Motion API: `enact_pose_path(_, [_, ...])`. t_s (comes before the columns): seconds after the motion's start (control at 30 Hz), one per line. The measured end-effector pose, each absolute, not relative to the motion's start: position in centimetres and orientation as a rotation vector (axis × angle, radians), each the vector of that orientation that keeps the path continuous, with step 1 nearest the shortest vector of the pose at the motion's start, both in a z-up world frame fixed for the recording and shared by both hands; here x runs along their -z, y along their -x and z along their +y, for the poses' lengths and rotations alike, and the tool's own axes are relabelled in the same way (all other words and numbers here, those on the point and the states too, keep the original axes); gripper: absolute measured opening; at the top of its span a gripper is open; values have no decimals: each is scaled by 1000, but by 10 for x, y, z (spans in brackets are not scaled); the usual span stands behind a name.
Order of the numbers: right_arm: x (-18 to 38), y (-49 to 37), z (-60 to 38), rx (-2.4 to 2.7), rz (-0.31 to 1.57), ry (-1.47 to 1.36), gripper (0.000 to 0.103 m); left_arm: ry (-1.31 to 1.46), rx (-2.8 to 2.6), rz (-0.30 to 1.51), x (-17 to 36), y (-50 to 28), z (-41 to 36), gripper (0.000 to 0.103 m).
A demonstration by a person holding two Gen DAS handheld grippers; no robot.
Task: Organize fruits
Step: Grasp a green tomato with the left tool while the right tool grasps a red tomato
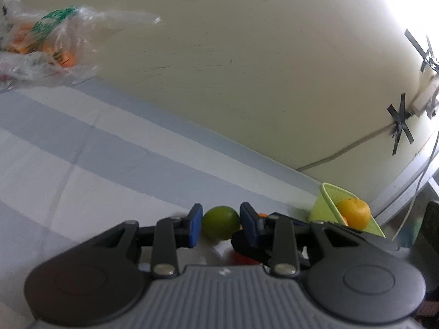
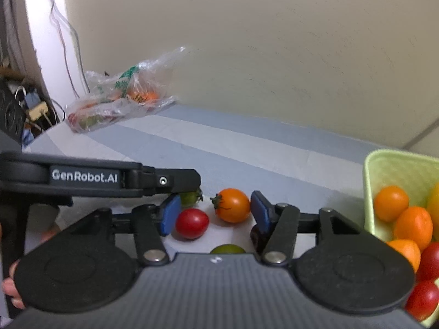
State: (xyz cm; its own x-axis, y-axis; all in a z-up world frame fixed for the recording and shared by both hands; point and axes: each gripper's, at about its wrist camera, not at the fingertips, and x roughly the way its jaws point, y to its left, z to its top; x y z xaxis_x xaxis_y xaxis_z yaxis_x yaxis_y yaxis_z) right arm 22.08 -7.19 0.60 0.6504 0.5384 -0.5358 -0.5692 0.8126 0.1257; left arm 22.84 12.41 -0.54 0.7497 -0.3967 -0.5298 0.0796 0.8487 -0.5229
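Observation:
In the left wrist view my left gripper (image 1: 221, 215) is shut on a green tomato (image 1: 221, 222), its blue pads (image 1: 195, 226) pressing both sides just above the striped cloth. From the right wrist view the same left gripper (image 2: 189, 189) reaches in from the left, with the green tomato (image 2: 190, 198) partly hidden under it. My right gripper (image 2: 215, 205) stands open over a red tomato (image 2: 192, 223) and an orange tomato (image 2: 233, 205), gripping neither. A second green tomato (image 2: 227, 248) and a dark one (image 2: 255, 238) lie partly hidden by the gripper body.
A light green basket (image 2: 384, 170) at the right holds several orange and red tomatoes; in the left wrist view the basket (image 1: 328, 200) shows an orange fruit (image 1: 354, 213). A crumpled plastic bag (image 2: 120, 101) with produce lies by the wall. Cables hang along the wall.

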Motion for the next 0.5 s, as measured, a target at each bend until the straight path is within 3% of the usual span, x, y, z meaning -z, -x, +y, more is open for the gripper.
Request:
enact_pose_path(0.37, [-10,-177,-84,-701,535,109,55,516,280,659,4,-191,127,30])
enact_pose_path(0.5, [-9,-173,-71,-669,487,171,47,518,265,659,4,-188,129,30])
